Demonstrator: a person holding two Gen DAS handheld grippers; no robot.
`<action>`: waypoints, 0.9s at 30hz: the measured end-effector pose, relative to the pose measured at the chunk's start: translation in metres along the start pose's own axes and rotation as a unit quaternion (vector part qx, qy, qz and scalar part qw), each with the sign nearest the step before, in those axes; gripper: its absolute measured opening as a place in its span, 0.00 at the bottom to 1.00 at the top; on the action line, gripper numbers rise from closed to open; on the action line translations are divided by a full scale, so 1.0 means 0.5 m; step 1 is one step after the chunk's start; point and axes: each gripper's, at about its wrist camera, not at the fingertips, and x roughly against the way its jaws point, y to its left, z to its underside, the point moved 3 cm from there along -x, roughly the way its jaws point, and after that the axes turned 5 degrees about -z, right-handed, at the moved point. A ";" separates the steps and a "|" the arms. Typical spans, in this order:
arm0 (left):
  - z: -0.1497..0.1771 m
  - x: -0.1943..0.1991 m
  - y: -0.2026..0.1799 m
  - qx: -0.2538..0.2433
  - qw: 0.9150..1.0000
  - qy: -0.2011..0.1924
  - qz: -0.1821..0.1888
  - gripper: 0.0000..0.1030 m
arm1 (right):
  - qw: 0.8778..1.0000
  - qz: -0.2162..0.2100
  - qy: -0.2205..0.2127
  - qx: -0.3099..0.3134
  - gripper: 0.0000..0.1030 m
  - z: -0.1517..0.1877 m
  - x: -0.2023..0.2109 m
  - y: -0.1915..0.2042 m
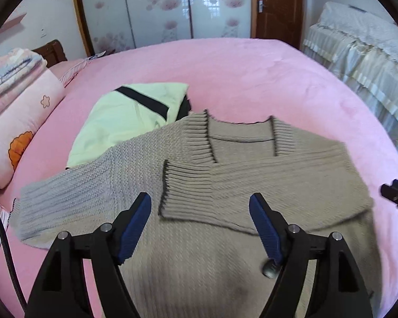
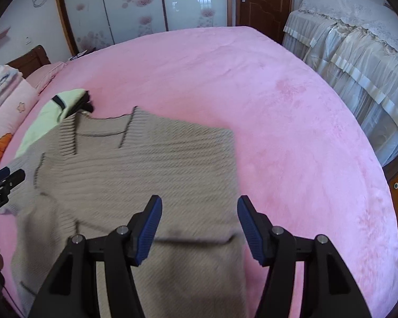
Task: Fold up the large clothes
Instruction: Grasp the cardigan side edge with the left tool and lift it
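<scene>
Left gripper (image 1: pixel 200 228) and right gripper (image 2: pixel 199 228) both angle steeply down over the grey sweater (image 1: pixel 225 185), jaws parted, nothing between them. Sweater lies on the pink bed (image 1: pixel 252 74), one sleeve apparently folded across its chest.

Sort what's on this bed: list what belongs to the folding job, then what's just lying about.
Job:
grey knit sweater
left gripper
right gripper

Lying about:
pale green garment
pink pillow
folded blankets

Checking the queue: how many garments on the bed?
2. The sweater lies spread in front of both grippers; a pale green top lies beyond it, partly under its shoulder. More may be hidden beneath.
</scene>
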 end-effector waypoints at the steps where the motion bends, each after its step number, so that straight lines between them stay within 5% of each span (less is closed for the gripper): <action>1: 0.003 0.028 -0.006 -0.003 1.000 -0.002 0.006 0.73 | 1.000 0.001 0.005 0.001 0.58 0.010 0.018 0.013; 7: 0.043 0.180 -0.022 0.005 0.999 -0.018 0.042 0.75 | 0.999 -0.033 -0.004 -0.001 0.66 0.068 0.113 0.087; 15: 0.099 0.315 0.028 0.003 0.999 -0.049 0.011 0.76 | 0.996 -0.050 -0.074 0.020 0.66 0.097 0.232 0.203; 20: 0.129 0.351 0.138 0.045 0.997 -0.054 -0.014 0.84 | 0.986 -0.046 -0.145 0.064 0.66 0.094 0.299 0.298; 27: 0.176 0.288 0.350 0.138 0.990 -0.024 -0.032 0.86 | 0.983 -0.113 -0.106 0.096 0.66 0.082 0.256 0.422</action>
